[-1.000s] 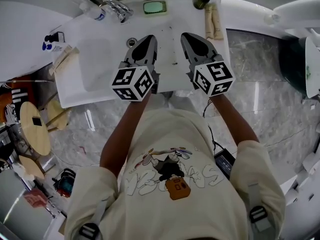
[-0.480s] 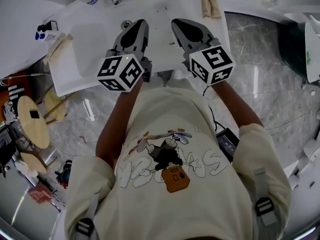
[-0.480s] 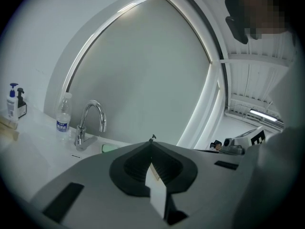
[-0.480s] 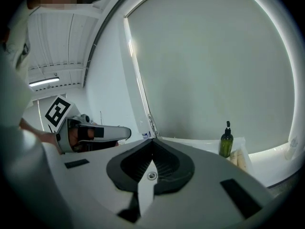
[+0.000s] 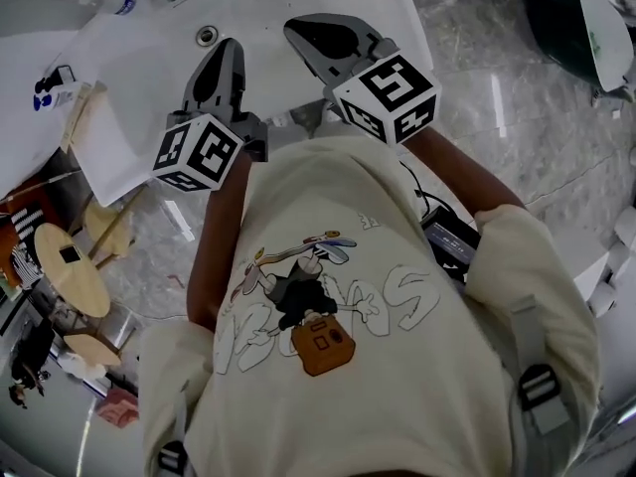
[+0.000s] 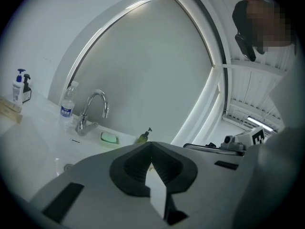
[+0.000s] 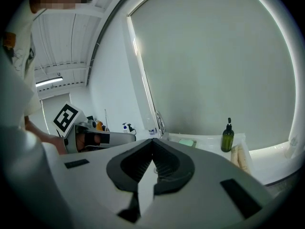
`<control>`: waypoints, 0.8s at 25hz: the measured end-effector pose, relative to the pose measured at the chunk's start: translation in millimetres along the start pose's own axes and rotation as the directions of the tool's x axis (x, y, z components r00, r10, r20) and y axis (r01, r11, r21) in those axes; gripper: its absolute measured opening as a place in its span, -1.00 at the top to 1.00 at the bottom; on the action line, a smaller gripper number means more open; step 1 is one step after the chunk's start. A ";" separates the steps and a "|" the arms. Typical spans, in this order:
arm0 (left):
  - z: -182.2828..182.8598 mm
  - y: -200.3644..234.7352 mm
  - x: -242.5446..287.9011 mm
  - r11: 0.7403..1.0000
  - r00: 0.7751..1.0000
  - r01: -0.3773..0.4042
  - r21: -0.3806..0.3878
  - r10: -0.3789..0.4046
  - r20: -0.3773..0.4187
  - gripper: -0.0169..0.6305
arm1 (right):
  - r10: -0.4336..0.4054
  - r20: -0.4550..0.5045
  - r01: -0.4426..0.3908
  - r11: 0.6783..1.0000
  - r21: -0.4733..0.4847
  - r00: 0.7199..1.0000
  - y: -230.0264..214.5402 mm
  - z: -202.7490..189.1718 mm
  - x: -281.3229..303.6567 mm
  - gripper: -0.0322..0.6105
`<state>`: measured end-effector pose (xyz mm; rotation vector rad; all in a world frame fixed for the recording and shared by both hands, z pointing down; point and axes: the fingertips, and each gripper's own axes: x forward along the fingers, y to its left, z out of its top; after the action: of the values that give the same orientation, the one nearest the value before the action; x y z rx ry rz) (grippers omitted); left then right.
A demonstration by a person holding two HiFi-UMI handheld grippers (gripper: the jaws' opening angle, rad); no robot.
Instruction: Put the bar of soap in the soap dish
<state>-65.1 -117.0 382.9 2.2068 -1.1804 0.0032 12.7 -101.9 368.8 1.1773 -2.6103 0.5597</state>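
Green soap [image 6: 109, 138] (one bar) by one tap [image 6: 82, 126] — left hand-held gripper [image 6: 151, 151] and right hand-held gripper [image 7: 153, 149] both closed, empty.

The head view looks steeply down on the worktop [image 5: 129, 87]; both gripper views look nearly level across it, sharing the tap [image 6: 93, 109].

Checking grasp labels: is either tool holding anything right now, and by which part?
Nothing is held. The left tool and the right tool are both shut, with nothing between their jaws.

Green soap [image 6: 109, 138]; white sink [image 5: 270, 56]; olive bottle [image 7: 227, 139].
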 end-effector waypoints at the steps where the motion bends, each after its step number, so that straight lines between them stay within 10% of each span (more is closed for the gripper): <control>1: -0.8 -2.0 -1.4 1.000 1.000 0.003 -0.002 -0.003 -0.003 0.92 | -0.002 -0.001 0.002 1.000 0.007 1.000 1.7 -0.8 -3.8 0.88; 20: -17.1 -28.0 -18.6 0.999 0.999 0.044 0.000 -0.044 -0.022 0.92 | -0.058 0.017 0.058 0.998 0.033 0.998 -1.9 -9.1 -31.9 0.88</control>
<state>-50.4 -82.8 376.7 2.2273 -1.1202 0.0099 35.4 -77.8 366.2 1.2694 -2.5817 0.5846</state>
